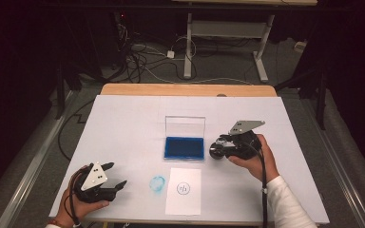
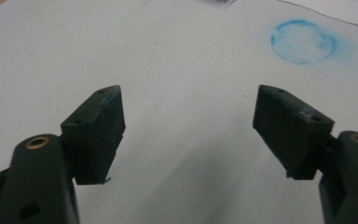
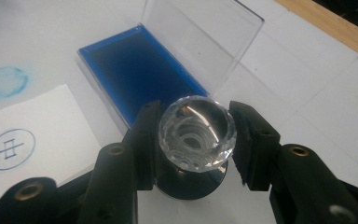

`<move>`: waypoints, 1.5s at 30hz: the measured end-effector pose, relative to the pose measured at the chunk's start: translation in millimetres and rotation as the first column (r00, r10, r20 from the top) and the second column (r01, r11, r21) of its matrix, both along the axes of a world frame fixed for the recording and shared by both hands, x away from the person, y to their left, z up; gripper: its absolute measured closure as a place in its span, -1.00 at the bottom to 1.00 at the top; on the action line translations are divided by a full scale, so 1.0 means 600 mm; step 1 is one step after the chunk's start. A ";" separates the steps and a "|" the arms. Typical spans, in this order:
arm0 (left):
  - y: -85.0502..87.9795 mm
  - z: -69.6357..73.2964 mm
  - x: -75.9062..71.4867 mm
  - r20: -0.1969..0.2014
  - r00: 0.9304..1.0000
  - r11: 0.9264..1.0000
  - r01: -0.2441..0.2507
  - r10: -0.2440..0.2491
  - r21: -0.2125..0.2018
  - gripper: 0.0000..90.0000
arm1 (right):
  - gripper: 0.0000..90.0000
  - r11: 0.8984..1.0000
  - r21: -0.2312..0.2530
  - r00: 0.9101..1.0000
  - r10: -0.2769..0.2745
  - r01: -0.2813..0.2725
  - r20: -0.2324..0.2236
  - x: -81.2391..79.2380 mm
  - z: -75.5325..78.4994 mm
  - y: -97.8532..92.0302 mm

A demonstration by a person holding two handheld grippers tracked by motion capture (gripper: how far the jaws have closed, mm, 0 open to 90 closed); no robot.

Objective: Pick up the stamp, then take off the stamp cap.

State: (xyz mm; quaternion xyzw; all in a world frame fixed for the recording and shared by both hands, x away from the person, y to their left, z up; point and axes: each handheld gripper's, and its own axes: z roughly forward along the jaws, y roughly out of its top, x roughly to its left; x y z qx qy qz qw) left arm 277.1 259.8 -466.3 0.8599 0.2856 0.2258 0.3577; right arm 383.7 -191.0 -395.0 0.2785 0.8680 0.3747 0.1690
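On the white table (image 1: 123, 123), right tongs (image 3: 198, 140) grip a stamp (image 3: 197, 135).

The stamp (image 3: 197, 140) base is perhaps hidden between the jaws

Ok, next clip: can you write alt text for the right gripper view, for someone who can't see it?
The right hand-held gripper is shut on a stamp with a faceted clear knob and dark round base, just above the white table. Behind it lies an open blue ink pad with its clear lid up; at left, a white paper bears a round blue imprint.
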 end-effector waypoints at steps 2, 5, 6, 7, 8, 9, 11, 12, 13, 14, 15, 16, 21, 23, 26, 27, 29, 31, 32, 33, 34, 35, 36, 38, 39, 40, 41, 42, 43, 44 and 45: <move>-0.001 0.000 0.001 -0.001 1.000 1.000 -0.005 0.005 0.002 -0.46 | 0.26 1.000 0.011 1.000 0.009 -0.009 0.004 -0.004 0.003 0.002; -0.001 0.002 0.000 0.006 1.000 1.000 -0.006 0.006 -0.009 -0.46 | 0.26 1.000 0.017 1.000 0.018 -0.018 0.007 -0.009 0.007 0.004; -0.002 0.003 0.000 0.008 1.000 1.000 -0.006 0.006 -0.014 -0.46 | 0.26 1.000 0.017 1.000 0.018 -0.018 0.007 -0.009 0.007 0.004; -0.005 0.003 0.001 0.008 1.000 1.000 -0.009 0.009 -0.011 -0.46 | 0.26 1.000 0.018 1.000 0.025 -0.025 0.009 -0.011 0.010 0.007; -0.006 0.003 0.000 0.009 1.000 1.000 -0.007 0.007 -0.009 -0.46 | 0.26 0.999 0.022 1.000 0.027 -0.027 0.012 -0.012 0.011 0.009; -0.007 0.003 -0.001 0.011 1.000 1.000 -0.005 0.005 -0.004 -0.46 | 0.26 0.999 0.020 0.999 0.033 -0.034 0.011 -0.013 0.012 0.012; -0.007 0.002 -0.004 0.010 1.000 1.000 -0.003 0.003 0.002 -0.46 | 0.26 0.999 0.020 0.999 0.044 -0.045 0.017 -0.015 0.014 0.017; -0.006 0.002 -0.004 0.017 1.000 1.000 -0.004 0.004 0.001 -0.46 | 0.26 0.999 0.018 0.999 0.048 -0.049 0.022 -0.016 0.015 0.020; -0.005 0.001 -0.005 0.008 1.000 1.000 -0.010 0.010 0.001 -0.46 | 0.26 0.999 0.018 0.998 0.051 -0.051 0.023 -0.018 0.017 0.024; -0.005 0.001 -0.005 0.008 1.000 1.000 -0.010 0.010 0.001 -0.46 | 0.26 0.998 0.018 0.998 0.062 -0.063 0.027 -0.018 0.018 0.026; -0.004 0.001 -0.006 0.010 1.000 1.000 -0.014 0.014 -0.004 -0.46 | 0.26 0.997 0.023 0.997 0.069 -0.069 0.031 -0.019 0.020 0.028; -0.002 0.002 -0.005 0.009 1.000 1.000 -0.020 0.020 -0.007 -0.46 | 0.26 0.997 0.028 0.997 0.071 -0.072 0.030 -0.020 0.021 0.032; 0.000 0.001 -0.006 0.005 0.999 0.999 -0.033 0.033 -0.014 -0.46 | 0.26 0.994 0.033 0.994 0.102 -0.103 0.032 -0.022 0.023 0.044; 0.001 0.001 -0.010 0.008 0.999 0.999 -0.037 0.037 -0.006 -0.46 | 0.26 0.993 0.030 0.993 0.113 -0.114 0.036 -0.023 0.024 0.050; 0.007 0.002 -0.013 0.011 0.999 0.999 -0.046 0.047 -0.011 -0.46 | 0.26 0.991 0.027 0.991 0.130 -0.131 0.036 -0.023 0.024 0.060; 0.007 0.002 -0.013 0.011 0.999 0.999 -0.046 0.047 -0.011 -0.46 | 0.26 0.990 0.028 0.990 0.135 -0.136 0.033 -0.023 0.023 0.063; 0.010 0.002 -0.014 0.011 0.998 0.998 -0.056 0.056 -0.015 -0.46 | 0.26 0.989 0.027 0.989 0.141 -0.142 0.033 -0.024 0.023 0.067; 0.013 0.001 -0.018 0.011 0.998 0.998 -0.058 0.058 -0.010 -0.46 | 0.26 0.987 0.024 0.987 0.157 -0.157 0.032 -0.025 0.022 0.078; 0.015 0.000 -0.019 0.011 0.998 0.998 -0.062 0.062 -0.012 -0.46 | 0.26 0.987 0.023 0.987 0.160 -0.161 0.032 -0.025 0.022 0.082; 0.017 0.000 -0.021 0.009 0.998 0.998 -0.064 0.064 -0.013 -0.46 | 0.26 0.986 0.022 0.986 0.166 -0.166 0.032 -0.025 0.023 0.085; 0.019 0.000 -0.022 0.009 0.998 0.998 -0.067 0.067 -0.011 -0.46 | 0.26 0.985 0.024 0.985 0.171 -0.172 0.034 -0.024 0.023 0.087; 0.020 0.000 -0.023 0.009 0.997 0.997 -0.071 0.071 -0.010 -0.46 | 0.26 0.983 0.025 0.983 0.180 -0.181 0.037 -0.024 0.023 0.089; 0.023 0.000 -0.025 0.009 0.997 0.997 -0.079 0.079 -0.016 -0.46 | 0.26 0.983 0.027 0.983 0.180 -0.181 0.036 -0.025 0.024 0.091; 0.024 0.000 -0.027 0.009 0.996 0.996 -0.084 0.084 -0.016 -0.46 | 0.26 0.983 0.029 0.983 0.182 -0.183 0.035 -0.025 0.024 0.093; 0.024 0.000 -0.028 0.008 0.996 0.996 -0.088 0.088 -0.013 -0.46 | 0.26 0.980 0.033 0.981 0.193 -0.194 0.035 -0.025 0.024 0.097; 0.023 0.000 -0.031 0.010 0.996 0.996 -0.093 0.093 -0.012 -0.46 | 0.26 0.980 0.033 0.981 0.193 -0.194 0.035 -0.025 0.024 0.097; 0.023 0.000 -0.033 0.009 0.996 0.996 -0.092 0.092 -0.007 -0.46 | 0.26 0.977 0.033 0.978 0.209 -0.210 0.027 -0.023 0.023 0.103; 0.021 0.002 -0.039 0.020 0.996 0.996 -0.091 0.091 0.007 -0.46 | 0.26 0.977 0.029 0.977 0.210 -0.211 0.027 -0.023 0.022 0.106; 0.021 0.002 -0.039 0.020 0.996 0.996 -0.091 0.091 0.007 -0.46 | 0.26 0.978 0.028 0.978 0.208 -0.209 0.028 -0.022 0.022 0.110; 0.021 0.002 -0.040 0.019 0.996 0.996 -0.090 0.090 -0.006 -0.46 | 0.26 0.976 0.025 0.976 0.217 -0.217 0.025 -0.022 0.021 0.113; 0.022 0.001 -0.041 0.014 0.996 0.996 -0.090 0.090 -0.012 -0.46 | 0.26 0.974 0.025 0.975 0.222 -0.223 0.027 -0.023 0.021 0.117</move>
